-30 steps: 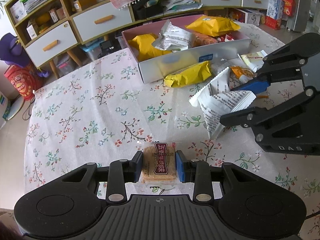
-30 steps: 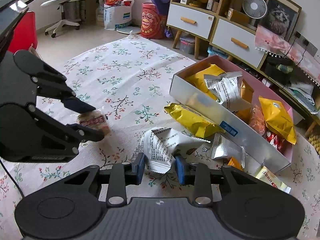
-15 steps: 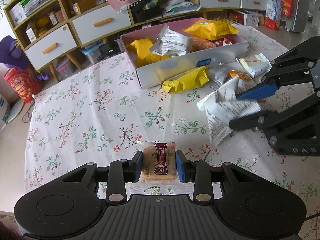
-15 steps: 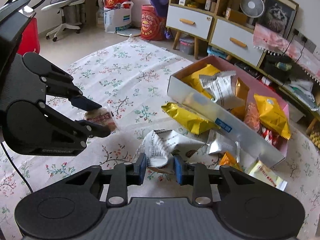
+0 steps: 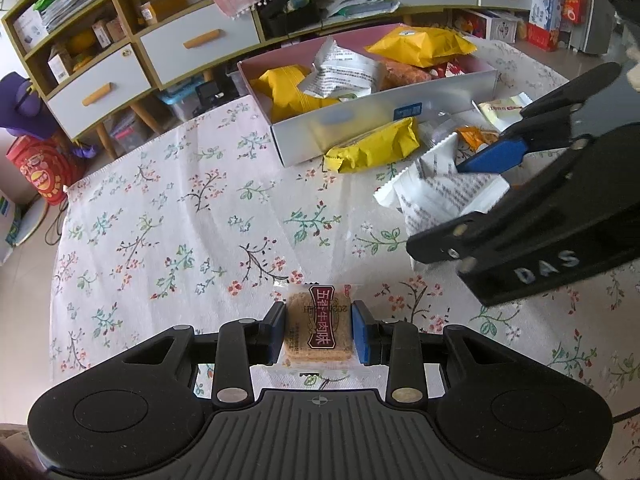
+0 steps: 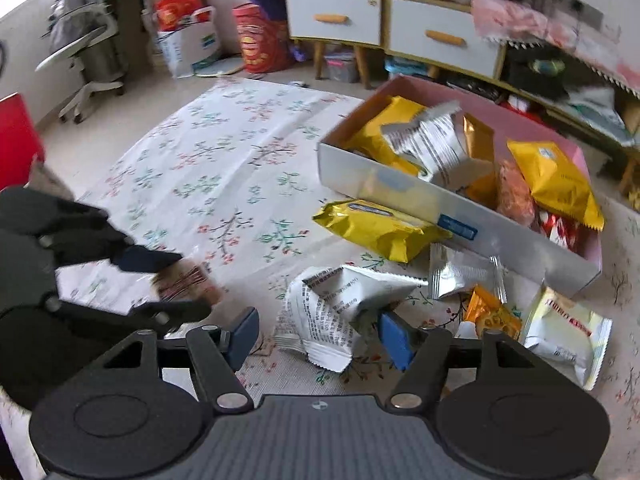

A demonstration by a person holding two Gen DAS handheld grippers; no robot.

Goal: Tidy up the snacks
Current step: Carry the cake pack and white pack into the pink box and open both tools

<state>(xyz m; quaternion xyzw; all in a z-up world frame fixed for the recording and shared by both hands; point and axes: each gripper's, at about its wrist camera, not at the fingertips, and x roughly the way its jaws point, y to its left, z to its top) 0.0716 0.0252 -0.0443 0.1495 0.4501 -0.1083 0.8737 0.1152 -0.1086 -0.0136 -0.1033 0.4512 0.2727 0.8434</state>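
While the left gripper (image 5: pixel 319 330) stays clamped on the biscuit packet (image 5: pixel 319 328) near the table's front edge, the right gripper (image 6: pixel 316 334) has gone from pinching the white printed wrapper (image 6: pixel 336 308) to letting go: its jaws are opening, wrapper between them but loose of the left pad. Wrapper lies on the floral cloth (image 6: pixel 224 168), short of the snack box (image 6: pixel 404 194) towards the far right corner. Judgement: a regrasp or a drop, not a delivery; wrapper still needs boxing.
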